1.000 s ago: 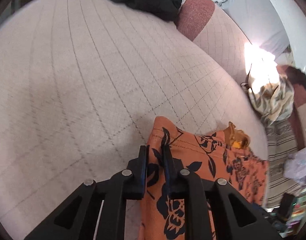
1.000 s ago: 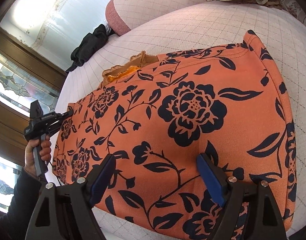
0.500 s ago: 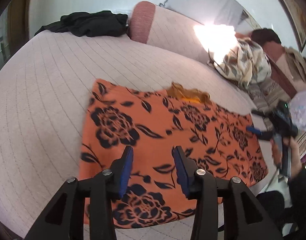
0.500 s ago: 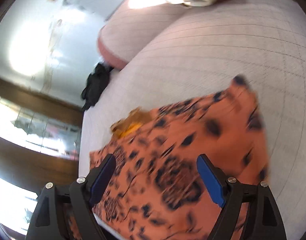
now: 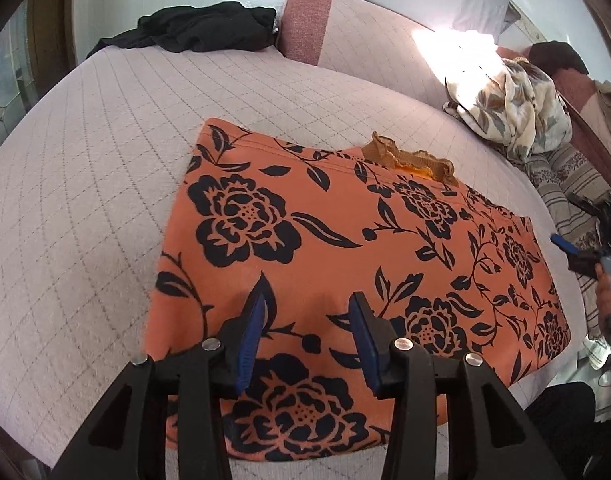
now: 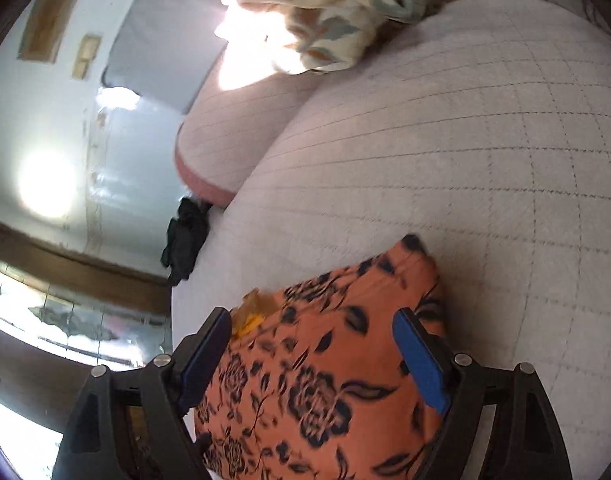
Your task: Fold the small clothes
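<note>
No legible text, label, brand, number or sign in either view. Orange floral garment: printed black flowers and leaves only, no lettering. Two framed pieces on the far wall in the right wrist view: too blurred to tell whether they carry writing. Quilted bed cover: stitched grid lines, no marks.

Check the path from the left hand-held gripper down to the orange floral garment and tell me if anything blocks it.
Nothing visible blocks it. The left hand-held gripper is open directly above the orange floral garment, which lies spread flat on the quilted bed. The black clothing and the floral bundle lie apart, at the bed's far edge.
</note>
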Motion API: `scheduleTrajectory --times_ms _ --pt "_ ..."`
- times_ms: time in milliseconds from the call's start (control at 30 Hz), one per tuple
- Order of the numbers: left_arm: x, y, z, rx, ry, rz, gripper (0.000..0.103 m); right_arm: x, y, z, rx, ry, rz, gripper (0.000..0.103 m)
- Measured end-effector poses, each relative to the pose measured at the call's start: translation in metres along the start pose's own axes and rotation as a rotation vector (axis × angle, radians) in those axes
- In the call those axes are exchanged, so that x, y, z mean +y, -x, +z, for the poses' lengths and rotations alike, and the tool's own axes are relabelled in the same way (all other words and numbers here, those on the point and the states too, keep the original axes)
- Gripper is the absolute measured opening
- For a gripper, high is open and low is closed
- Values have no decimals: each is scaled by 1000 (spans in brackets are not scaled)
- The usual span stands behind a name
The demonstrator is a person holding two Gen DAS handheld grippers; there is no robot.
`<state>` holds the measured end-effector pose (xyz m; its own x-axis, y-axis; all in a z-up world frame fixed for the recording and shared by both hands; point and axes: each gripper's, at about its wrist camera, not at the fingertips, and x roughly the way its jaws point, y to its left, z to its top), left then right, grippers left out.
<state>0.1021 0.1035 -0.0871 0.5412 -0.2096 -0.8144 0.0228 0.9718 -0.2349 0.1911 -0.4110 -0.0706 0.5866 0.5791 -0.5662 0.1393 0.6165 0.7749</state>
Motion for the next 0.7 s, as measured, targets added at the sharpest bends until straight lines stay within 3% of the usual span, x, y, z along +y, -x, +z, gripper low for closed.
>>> scheduleTrajectory --times_ms 133,267,333,400,500,600,667,700 --pt "-2 13 -10 -23 28 -12 51 24 11 -69 93 34 53 85" --pt "-4 15 -18 -30 16 2 52 11 1 -121 147 35 52 85" --pt "3 3 -20 -13 8 48 53 -23 -4 -124 133 -26 -24 79" --pt "15 -6 -23 -1 29 27 50 -44 4 -118 92 -143 45 76" --pt "10 7 -22 -36 37 42 51 -17 21 -116 41 -46 -21 80" --pt "-1 19 -24 -94 -9 26 57 4 22 -122 71 28 61 81" --pt "-4 8 -25 -76 -48 105 58 -7 12 -118 69 58 -49 81" --pt "1 0 -26 -48 -39 136 58 -19 6 -116 78 10 -93 79"
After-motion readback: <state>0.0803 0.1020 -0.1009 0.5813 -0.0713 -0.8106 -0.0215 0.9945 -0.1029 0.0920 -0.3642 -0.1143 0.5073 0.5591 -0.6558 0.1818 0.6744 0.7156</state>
